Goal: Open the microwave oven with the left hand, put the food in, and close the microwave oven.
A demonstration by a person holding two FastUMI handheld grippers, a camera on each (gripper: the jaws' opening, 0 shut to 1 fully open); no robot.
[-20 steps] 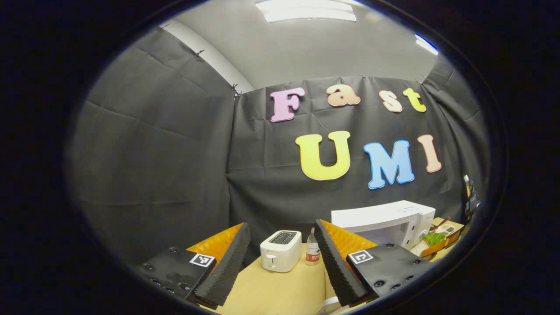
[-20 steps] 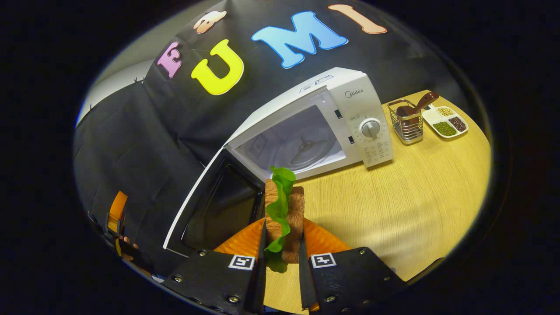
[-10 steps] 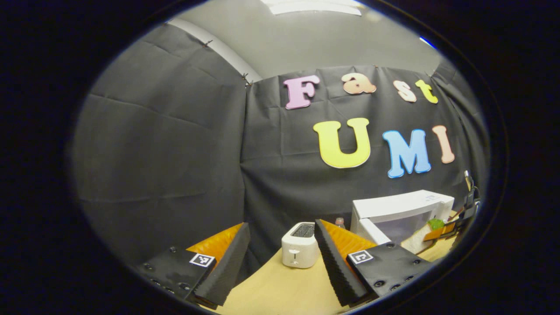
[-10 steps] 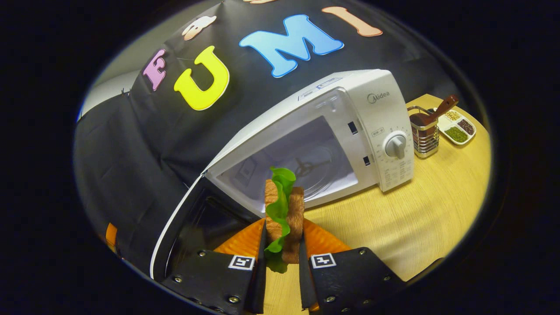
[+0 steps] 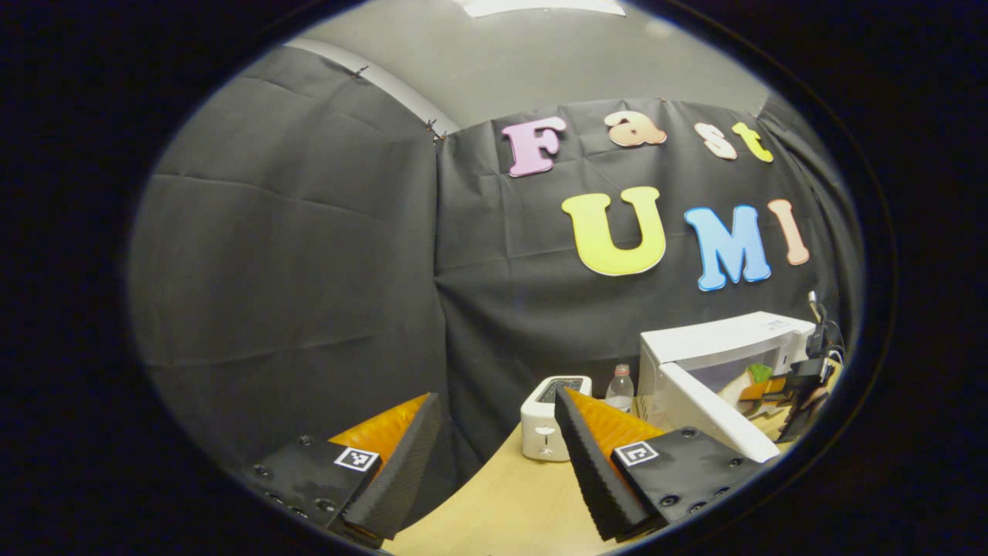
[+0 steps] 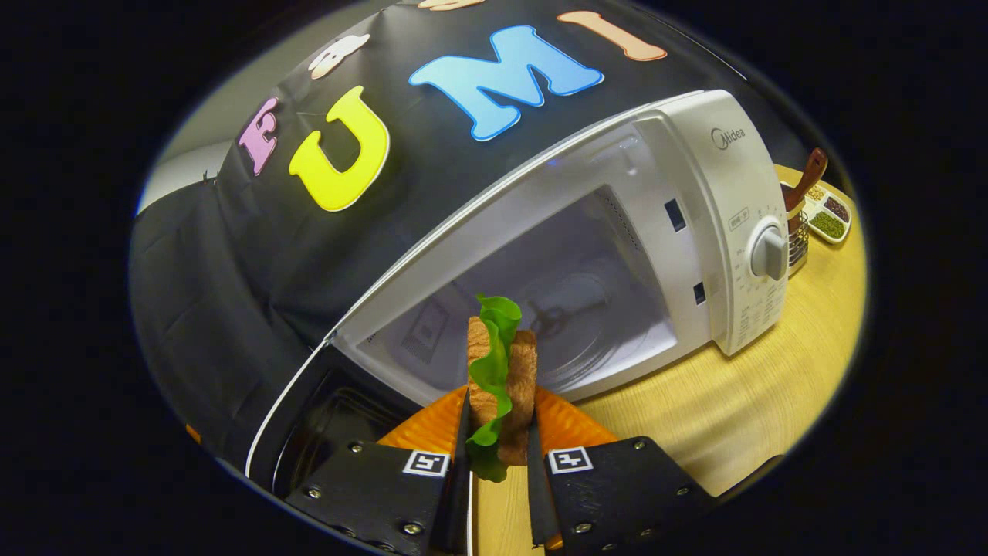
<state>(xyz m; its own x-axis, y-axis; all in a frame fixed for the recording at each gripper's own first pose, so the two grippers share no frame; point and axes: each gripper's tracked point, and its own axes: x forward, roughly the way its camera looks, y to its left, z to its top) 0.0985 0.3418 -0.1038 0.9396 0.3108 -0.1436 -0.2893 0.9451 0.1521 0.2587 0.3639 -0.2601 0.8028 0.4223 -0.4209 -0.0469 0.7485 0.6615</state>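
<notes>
The white microwave (image 6: 695, 193) stands on the wooden table (image 6: 733, 409) with its door (image 6: 324, 417) swung wide to the left, baring the cavity and glass turntable (image 6: 587, 324). My right gripper (image 6: 498, 413) is shut on a sandwich (image 6: 525, 371) of brown bread and green lettuce, held upright just in front of the opening. In the left gripper view my left gripper (image 5: 494, 440) is open and holds nothing, well left of the microwave (image 5: 725, 336) and its open door (image 5: 718, 413). The sandwich (image 5: 760, 374) and the other gripper show small at that opening.
A white toaster (image 5: 549, 421) and a small water bottle (image 5: 620, 390) stand left of the microwave, near the back cloth. To its right are a wire basket with a brown utensil (image 6: 799, 224) and a divided dish of beans (image 6: 830, 220).
My right gripper has carried the sandwich closer to the microwave's opening, which looms larger. The left gripper's view has turned left, so the microwave slid to its right edge.
</notes>
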